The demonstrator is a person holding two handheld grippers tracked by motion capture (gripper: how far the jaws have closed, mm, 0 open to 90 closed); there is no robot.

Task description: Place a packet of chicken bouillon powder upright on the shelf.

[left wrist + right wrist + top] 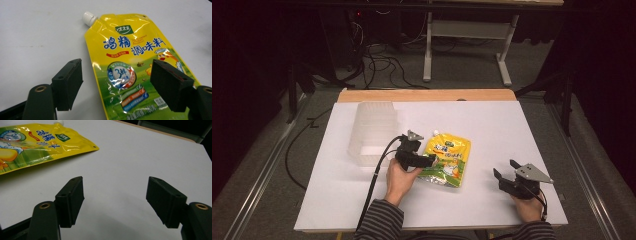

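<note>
Left gripper (424,150) hides the yellow pouch (449,160) near corner; small print unreadable

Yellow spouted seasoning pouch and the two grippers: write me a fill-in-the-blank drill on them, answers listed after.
1. The yellow spouted seasoning pouch lies flat on the ____ table sheet.
2. The pouch's screw cap is ____ in colour.
3. The left gripper has its jaws ____ over the pouch.
4. The clear plastic container stands on the pouch's ____ side in the high view.

Missing words: white; white; open; left
</note>
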